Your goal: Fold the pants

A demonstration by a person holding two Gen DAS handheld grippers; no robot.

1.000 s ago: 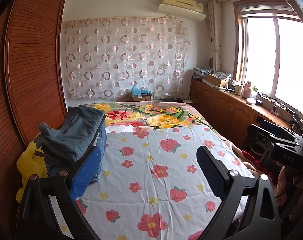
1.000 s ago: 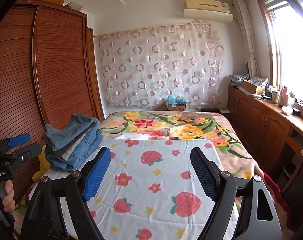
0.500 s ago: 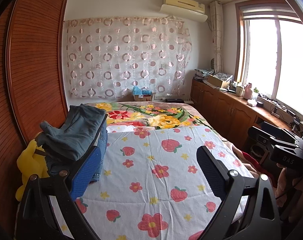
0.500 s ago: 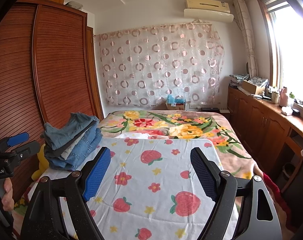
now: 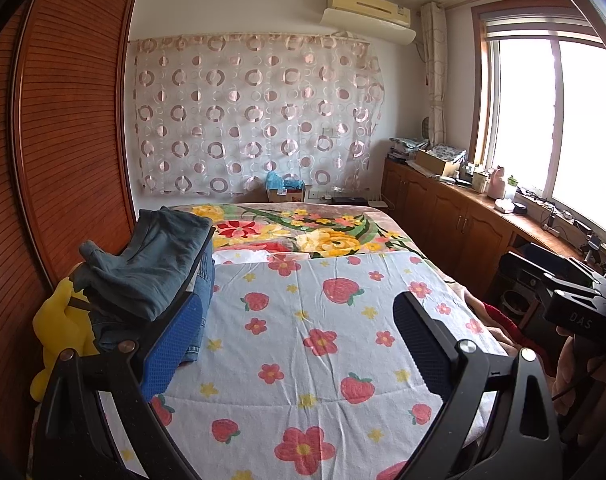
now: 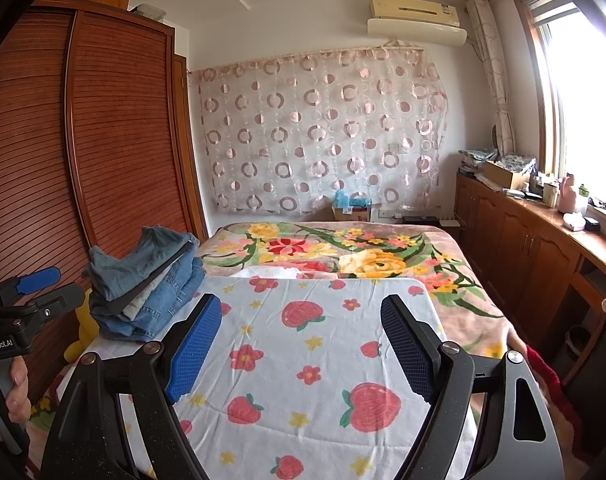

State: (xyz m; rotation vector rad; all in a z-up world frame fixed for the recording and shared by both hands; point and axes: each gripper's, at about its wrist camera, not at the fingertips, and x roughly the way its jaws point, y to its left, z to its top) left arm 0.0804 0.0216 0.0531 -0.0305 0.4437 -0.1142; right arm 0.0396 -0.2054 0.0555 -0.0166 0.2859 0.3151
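A stack of folded pants (image 5: pixel 151 276), grey-blue on top of blue denim, sits at the left edge of the strawberry-print cloth (image 5: pixel 323 340) on the bed. It also shows in the right wrist view (image 6: pixel 143 284). My left gripper (image 5: pixel 299 344) is open and empty above the cloth, just right of the stack. My right gripper (image 6: pixel 303 348) is open and empty above the cloth (image 6: pixel 323 360). The left gripper's body (image 6: pixel 19 316) shows at the right wrist view's left edge.
A yellow plush toy (image 5: pixel 61 328) lies left of the stack, against the wooden wardrobe (image 5: pixel 55 160). A floral blanket (image 5: pixel 303 228) covers the far bed. Wooden cabinets (image 5: pixel 455 220) with clutter run under the window on the right.
Both views have shifted only slightly. The grippers stay open and the stack has not moved.
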